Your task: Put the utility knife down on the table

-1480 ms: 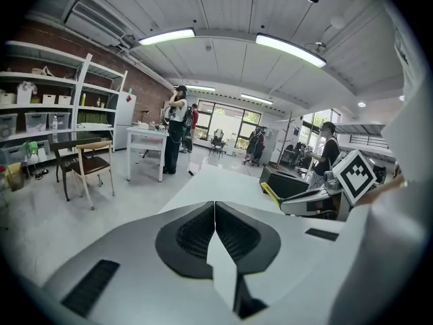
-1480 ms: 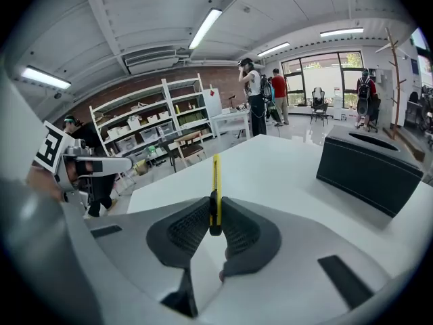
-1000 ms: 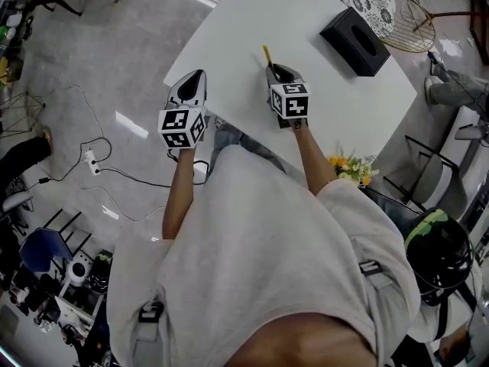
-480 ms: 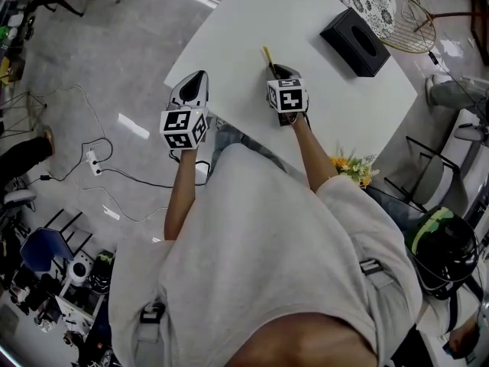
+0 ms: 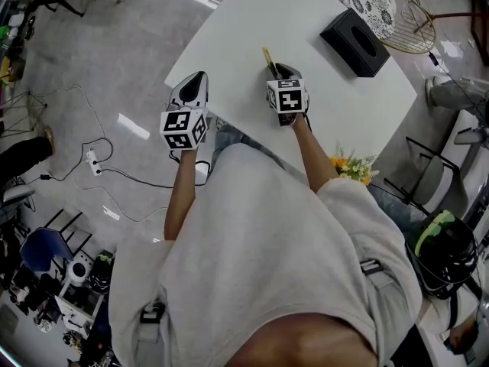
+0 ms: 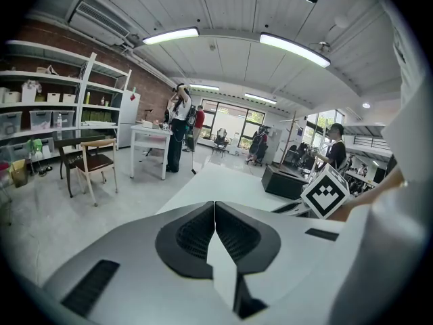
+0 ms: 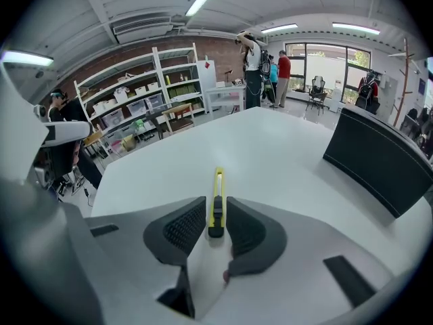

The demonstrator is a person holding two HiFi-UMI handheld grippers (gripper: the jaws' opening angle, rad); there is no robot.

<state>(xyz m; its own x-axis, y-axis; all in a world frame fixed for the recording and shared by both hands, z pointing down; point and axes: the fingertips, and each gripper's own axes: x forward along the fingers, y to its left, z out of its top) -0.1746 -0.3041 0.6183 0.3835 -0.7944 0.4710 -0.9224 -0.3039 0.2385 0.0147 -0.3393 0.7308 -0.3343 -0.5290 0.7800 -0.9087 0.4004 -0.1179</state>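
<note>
A yellow utility knife [image 7: 216, 205] with a black slider sticks out forward from my right gripper [image 7: 216, 215], which is shut on its rear end. In the head view the knife [image 5: 267, 57] points away over the white table [image 5: 260, 14], just beyond the right gripper [image 5: 276, 70]. I cannot tell whether the knife touches the tabletop. My left gripper [image 5: 197, 79] hovers at the table's near-left edge, shut with nothing in it; in its own view the left gripper [image 6: 215, 212] has its pads pressed together.
A black box [image 5: 355, 42] stands on the table at the far right, ahead and right of the knife [image 7: 379, 161]. Yellow flowers [image 5: 348, 167] sit below the table's near-right edge. Cables and a power strip [image 5: 92, 161] lie on the floor to the left.
The right gripper shifted slightly forward over the table with the knife a second ago and has held still since. The left gripper has barely moved.
</note>
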